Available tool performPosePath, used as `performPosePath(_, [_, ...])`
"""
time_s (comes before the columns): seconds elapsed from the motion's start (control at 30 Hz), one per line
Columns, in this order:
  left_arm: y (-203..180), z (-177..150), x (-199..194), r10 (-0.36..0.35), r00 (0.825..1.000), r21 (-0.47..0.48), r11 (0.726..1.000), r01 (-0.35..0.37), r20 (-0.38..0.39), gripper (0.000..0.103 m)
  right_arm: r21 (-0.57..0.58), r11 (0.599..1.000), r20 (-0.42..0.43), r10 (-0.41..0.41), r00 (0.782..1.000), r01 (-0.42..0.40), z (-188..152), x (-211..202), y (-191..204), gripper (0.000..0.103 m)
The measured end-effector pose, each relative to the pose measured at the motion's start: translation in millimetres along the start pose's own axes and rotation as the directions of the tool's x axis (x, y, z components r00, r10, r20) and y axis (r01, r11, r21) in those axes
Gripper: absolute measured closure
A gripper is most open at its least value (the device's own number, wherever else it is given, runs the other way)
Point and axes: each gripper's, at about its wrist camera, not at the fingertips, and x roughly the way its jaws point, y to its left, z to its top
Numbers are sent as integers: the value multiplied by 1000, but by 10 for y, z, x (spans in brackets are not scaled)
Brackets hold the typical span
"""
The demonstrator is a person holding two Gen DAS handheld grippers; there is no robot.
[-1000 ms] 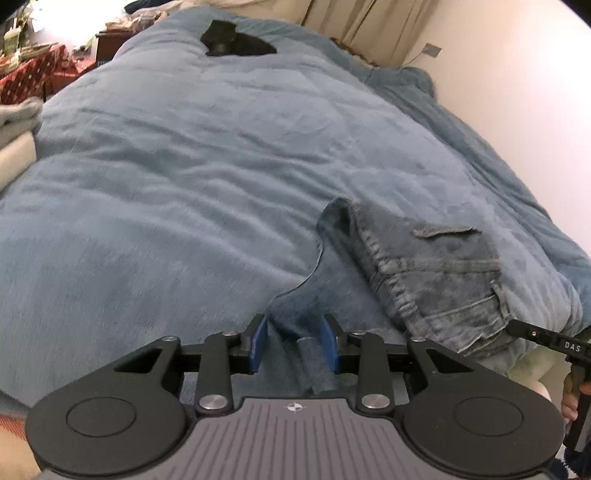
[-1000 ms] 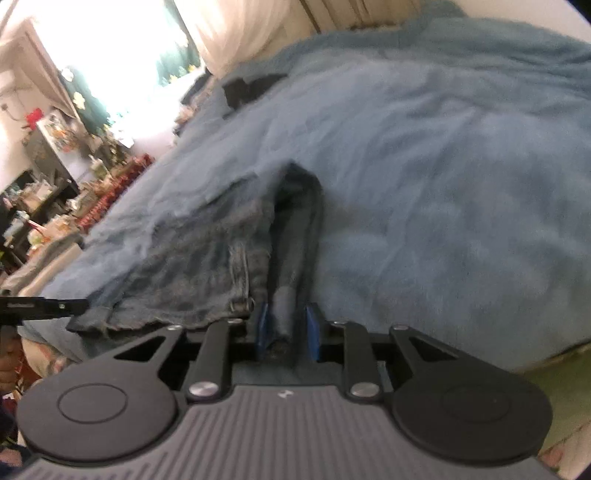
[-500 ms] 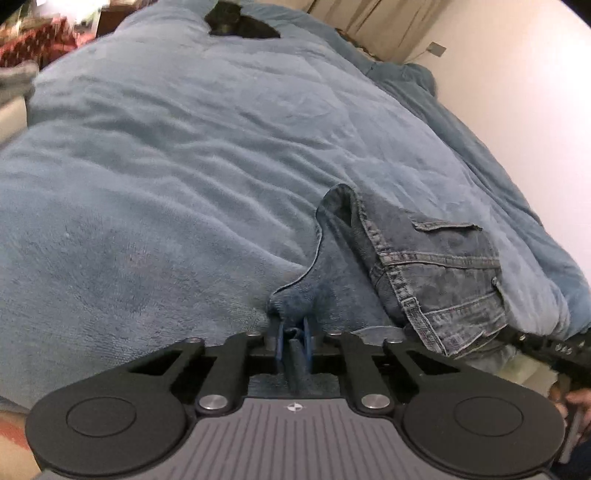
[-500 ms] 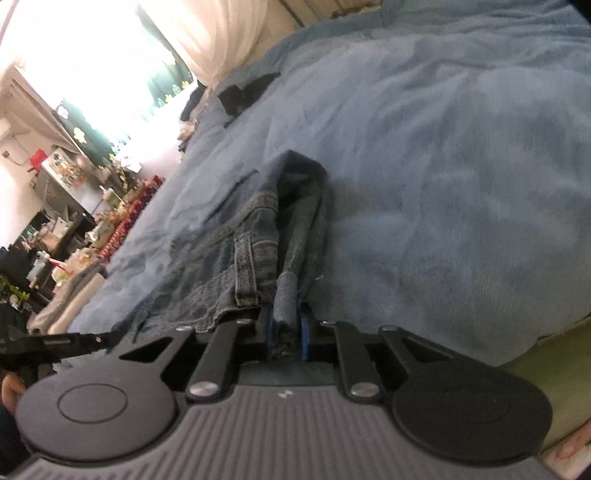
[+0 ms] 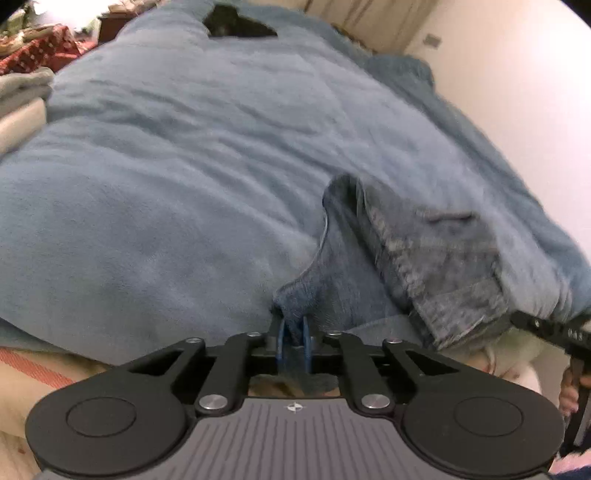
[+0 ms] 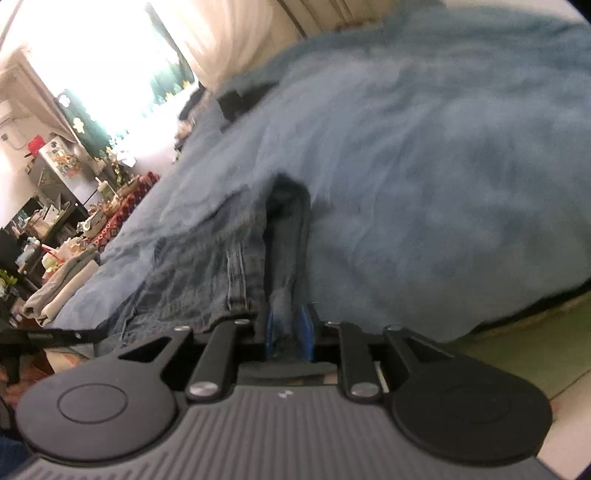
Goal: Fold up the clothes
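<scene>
The left gripper (image 5: 293, 334) and right gripper (image 6: 288, 319) have each just closed, pinching a near edge of the denim jeans (image 5: 413, 251), probably to lift both corners together for a fold. The jeans lie rumpled on the near part of the blue blanket (image 5: 184, 166), which spreads beyond them.

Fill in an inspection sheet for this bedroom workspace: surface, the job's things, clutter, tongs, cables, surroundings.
Surface: bed under a blue fleece blanket, rumpled.
Job's things: denim jeans lie at the blanket's near edge, partly folded.
Clutter: a dark item at the far end; folded pale cloth beside the bed.
Tongs: left tongs shut on a jeans edge, having just closed; right tongs pinch denim too.
Cables: nothing seen.
Surroundings: bright window with curtain, crowded shelves, pale wall.
</scene>
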Motion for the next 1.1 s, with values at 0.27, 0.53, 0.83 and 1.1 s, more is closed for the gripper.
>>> performPosePath(0.27, [-225, 272, -40, -72, 994, 47, 997, 68, 84, 94, -239, 970, 0, 49, 999, -47, 355, 58, 577, 79])
performPosePath(0.53, [-447, 87, 740, -15, 1000, 146, 989, 19, -24, 96, -366, 917, -96, 131, 987, -158, 460, 937, 1343, 80])
performPosePath(0.83, [-10, -83, 815, -131, 991, 29, 991, 132, -36, 100, -374, 921, -131, 61, 990, -106, 279, 1900, 1464, 92])
performPosePath(1.1, [-171, 192, 556, -158, 987, 1, 987, 158, -9, 96, -306, 945, -94, 90, 991, -115, 482, 1386, 1353, 76])
